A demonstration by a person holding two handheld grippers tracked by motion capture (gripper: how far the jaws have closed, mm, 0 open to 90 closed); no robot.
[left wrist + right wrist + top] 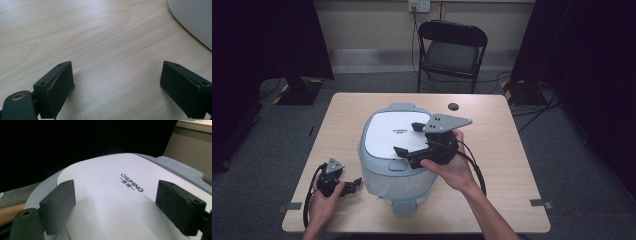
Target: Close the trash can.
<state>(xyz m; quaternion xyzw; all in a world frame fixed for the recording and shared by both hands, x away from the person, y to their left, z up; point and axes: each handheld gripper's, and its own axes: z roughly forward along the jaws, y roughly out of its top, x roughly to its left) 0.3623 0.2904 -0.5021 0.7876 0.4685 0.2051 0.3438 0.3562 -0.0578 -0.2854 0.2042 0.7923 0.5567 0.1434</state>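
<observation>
The word "CHUMING" is printed in dark capitals on the white lid panel of a rice cooker, with a smaller line of characters under it (too small to read). In the high view the same print shows as a tiny dark mark on the lid.

The cooker stands near the middle of a pale wooden table with a visible grain and rounded corners. A small round black disc lies on the table beyond the cooker. The floor is grey carpet; a black folding chair stands behind the table against a light wall, with dark curtains at both sides and cables on the floor.

The cooker's body is smooth blue-grey plastic, rounded, with a glossy white inset on top.

The right gripper hovers over the lid, its jaws spread wide with nothing between them. The left gripper rests low on the table just beside the cooker's front left; its jaws are also wide apart and empty, with bare wood between the matte black pads.
</observation>
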